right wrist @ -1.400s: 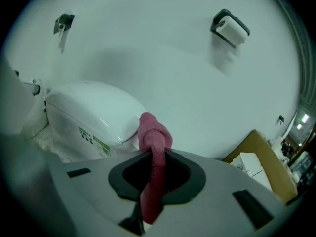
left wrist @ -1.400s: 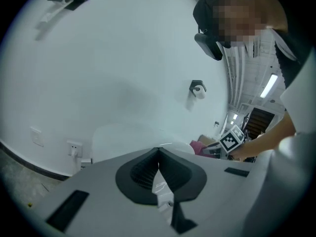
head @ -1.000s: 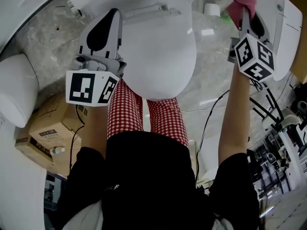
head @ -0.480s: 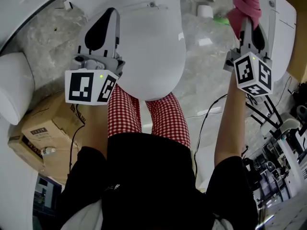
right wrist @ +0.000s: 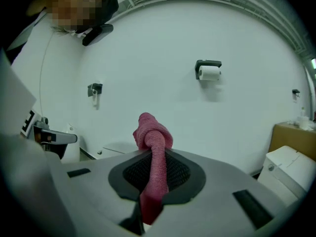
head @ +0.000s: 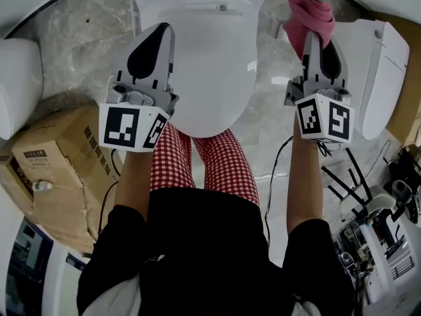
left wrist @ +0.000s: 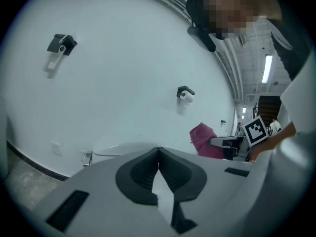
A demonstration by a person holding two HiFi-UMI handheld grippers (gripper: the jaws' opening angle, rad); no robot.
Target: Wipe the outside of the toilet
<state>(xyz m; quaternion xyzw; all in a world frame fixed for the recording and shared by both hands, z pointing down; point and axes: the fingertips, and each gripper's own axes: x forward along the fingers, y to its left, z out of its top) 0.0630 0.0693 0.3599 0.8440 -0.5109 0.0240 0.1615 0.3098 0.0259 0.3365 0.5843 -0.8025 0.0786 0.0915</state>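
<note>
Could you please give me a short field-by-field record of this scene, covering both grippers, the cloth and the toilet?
toilet: white, lid closed
left gripper: jaws together, nothing between them, held over the toilet
right gripper: jaws shut on pink cloth, to the toilet's right
cloth-to-toilet contact: cannot tell
nearby: cardboard box at left, second toilet at right

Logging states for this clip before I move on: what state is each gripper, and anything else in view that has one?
left gripper: shut, empty.
right gripper: shut on pink cloth.
pink cloth: bunched, held in the air.
toilet lid: down.
cardboard box: closed.
</note>
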